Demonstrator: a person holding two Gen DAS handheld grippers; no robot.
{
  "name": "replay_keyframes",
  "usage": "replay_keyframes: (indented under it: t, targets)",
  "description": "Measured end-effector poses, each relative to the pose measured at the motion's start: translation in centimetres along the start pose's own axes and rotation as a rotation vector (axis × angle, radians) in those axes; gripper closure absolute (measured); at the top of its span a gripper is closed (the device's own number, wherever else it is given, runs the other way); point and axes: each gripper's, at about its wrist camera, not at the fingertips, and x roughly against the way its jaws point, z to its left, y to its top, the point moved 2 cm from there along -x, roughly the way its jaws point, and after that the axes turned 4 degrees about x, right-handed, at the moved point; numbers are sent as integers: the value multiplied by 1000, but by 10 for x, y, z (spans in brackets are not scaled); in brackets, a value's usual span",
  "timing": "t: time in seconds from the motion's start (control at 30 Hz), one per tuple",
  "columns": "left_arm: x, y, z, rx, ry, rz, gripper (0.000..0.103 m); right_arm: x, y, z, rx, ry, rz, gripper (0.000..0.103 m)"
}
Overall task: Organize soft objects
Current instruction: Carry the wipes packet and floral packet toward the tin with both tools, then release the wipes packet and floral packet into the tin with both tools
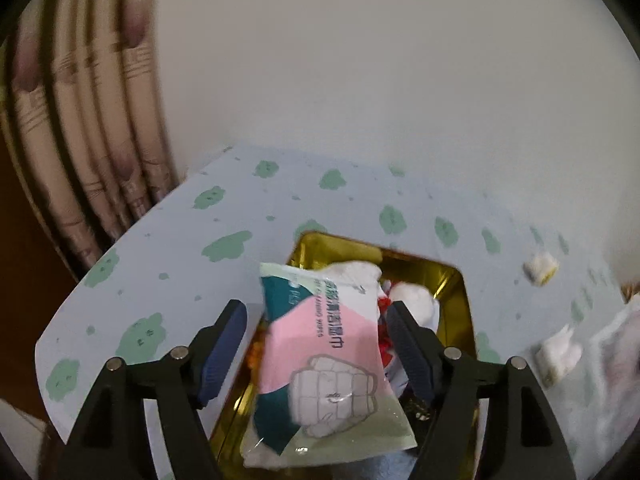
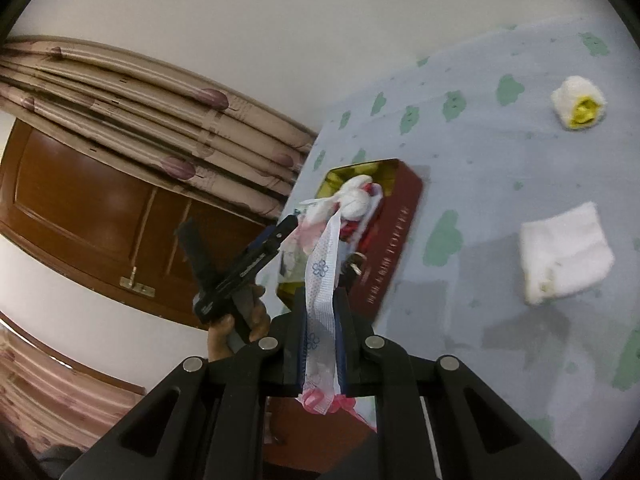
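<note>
Left gripper [image 1: 316,344] fingers wide, wipes pack [image 1: 320,356] between them, probably released, lying across tin [image 1: 452,280]. Right gripper [image 2: 320,344] fingers narrow, pinching sachet [image 2: 320,280] just short of tin. Advice: lower sachet over tin before opening.

Home, likely a bedroom or living room: pleated patterned curtains [image 2: 168,120], brown wooden panelled door [image 2: 100,232] with a metal latch, plain white wall [image 1: 380,60], table under a pale blue cloth with green cloud print [image 1: 180,240].
</note>
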Motion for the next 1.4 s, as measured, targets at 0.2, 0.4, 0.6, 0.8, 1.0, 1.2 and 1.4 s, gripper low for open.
replay_keyframes:
  t: [0.2, 0.4, 0.6, 0.8, 1.0, 1.2, 1.4]
  targets:
    - [41, -21, 3, 74, 3, 19, 29, -46, 31, 17, 14, 25, 30, 91]
    - [76, -71, 4, 178, 3, 37, 29, -108, 57, 15, -23, 29, 66, 91]
    - [89, -101, 7, 245, -1, 26, 29, -161, 57, -4, -73, -5, 125, 90]
    - [78, -102, 3, 165, 50, 42, 29, -180, 48, -4, 41, -162, 168, 89]
    - [66, -110, 1, 147, 35, 102, 29, -192, 36, 8, 246, -360, 193, 87]
    - [62, -112, -4, 95, 75, 112, 29, -189, 34, 11, 324, -456, 169, 66]
    - [65, -112, -10, 67, 92, 102, 29, -173, 37, 19, 305, -434, 98, 43]
